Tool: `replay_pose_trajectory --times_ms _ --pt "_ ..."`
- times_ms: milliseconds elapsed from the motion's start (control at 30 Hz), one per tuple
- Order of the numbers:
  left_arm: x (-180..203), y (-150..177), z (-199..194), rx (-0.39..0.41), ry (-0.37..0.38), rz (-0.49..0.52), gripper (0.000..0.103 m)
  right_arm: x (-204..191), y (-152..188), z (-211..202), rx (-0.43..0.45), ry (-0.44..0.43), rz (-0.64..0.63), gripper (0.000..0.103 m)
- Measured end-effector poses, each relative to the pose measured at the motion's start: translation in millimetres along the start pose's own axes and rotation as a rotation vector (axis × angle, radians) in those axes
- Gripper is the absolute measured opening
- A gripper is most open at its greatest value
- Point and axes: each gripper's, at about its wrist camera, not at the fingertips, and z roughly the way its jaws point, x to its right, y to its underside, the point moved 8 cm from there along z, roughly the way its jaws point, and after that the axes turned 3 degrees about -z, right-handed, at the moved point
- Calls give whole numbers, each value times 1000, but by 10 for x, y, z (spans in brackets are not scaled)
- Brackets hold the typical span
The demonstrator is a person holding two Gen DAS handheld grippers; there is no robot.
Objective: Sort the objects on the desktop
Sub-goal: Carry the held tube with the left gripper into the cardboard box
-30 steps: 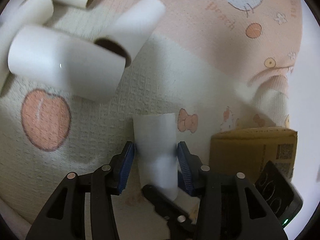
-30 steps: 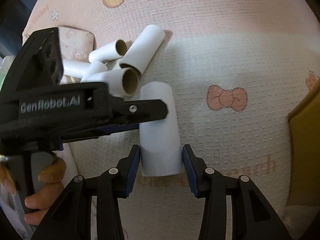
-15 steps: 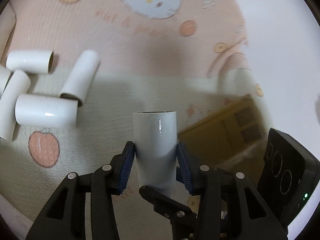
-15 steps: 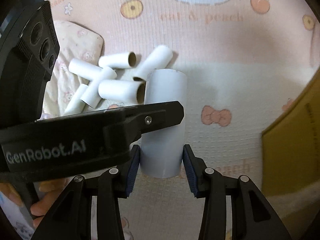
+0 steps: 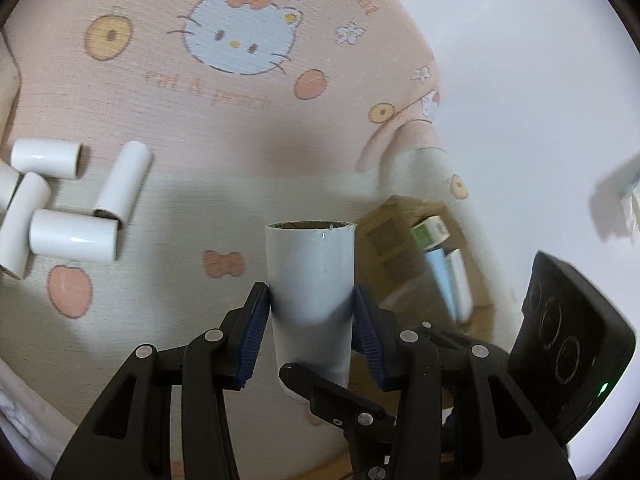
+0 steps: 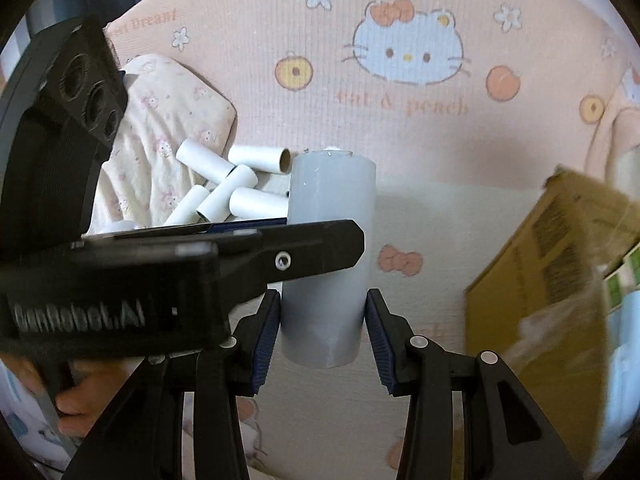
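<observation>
One white cardboard tube (image 5: 310, 264) hangs upright above the bed, and both grippers seem to hold this same tube. My left gripper (image 5: 312, 320) is shut on its lower half, blue pads pressed on both sides. My right gripper (image 6: 324, 324) is shut on the tube (image 6: 332, 208) from another side. In the right wrist view a black finger of the left gripper (image 6: 280, 256) crosses in front of the tube. Several more white tubes lie in a loose pile (image 5: 72, 236) (image 6: 240, 192) on the blanket, far left of the held tube.
A pink cartoon-cat blanket (image 5: 240, 40) covers the surface. An open cardboard box (image 5: 400, 240) (image 6: 540, 272) with small packages inside stands at the right. A floral pillow (image 6: 160, 120) lies behind the pile. A person's hand (image 6: 76, 404) holds the left gripper's handle.
Both grippers have risen with the tube still gripped. The tube pile now looks smaller and farther away, and the open box with its contents has come into view at the right.
</observation>
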Motion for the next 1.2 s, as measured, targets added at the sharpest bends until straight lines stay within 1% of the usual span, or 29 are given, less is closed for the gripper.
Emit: replay_pose_trajectory --times_ms 133,267,367,433,500,567,633,733,800,867,967,1033,1100,1200 --pt "368 -79 68 -11 -1 53 48 208 -47 -245 40 20 11 40" --pt "834 -193 190 -22 -22 144 48 506 -53 -507 77 27 57 40" --pt "1088 -277 351 -44 -16 174 48 769 -30 -664 82 26 110 40" --pt "1240 -332 480 -72 -2 179 48 936 -46 -780 90 29 121 40" --pt "1373 -371 636 -119 10 172 48 1095 -13 -887 88 41 119 40" --pt "1467 -390 793 -161 10 167 48 1250 28 -943 81 59 112 40" --pt "1538 -373 971 -198 -6 186 48 1404 86 -963 68 64 116 40" --pt "1611 -295 1226 -254 -44 202 48 1655 222 -920 9 12 190 40" --pt "1628 -251 1368 -284 -68 205 48 1776 274 -867 -14 -13 207 40" --pt "1634 -219 1503 -317 -97 216 48 1915 367 -830 -43 -64 242 40" --pt "1675 -167 1722 -371 -163 271 48 2047 459 -712 -95 -128 294 40" --pt "1659 -140 1820 -393 -199 294 48 2113 496 -638 -137 -177 317 41" --pt "1644 -110 1902 -415 -232 307 48 2205 522 -553 -174 -230 371 41" --pt "1618 -86 2019 -442 -249 314 48 2306 555 -459 -225 -262 414 41"
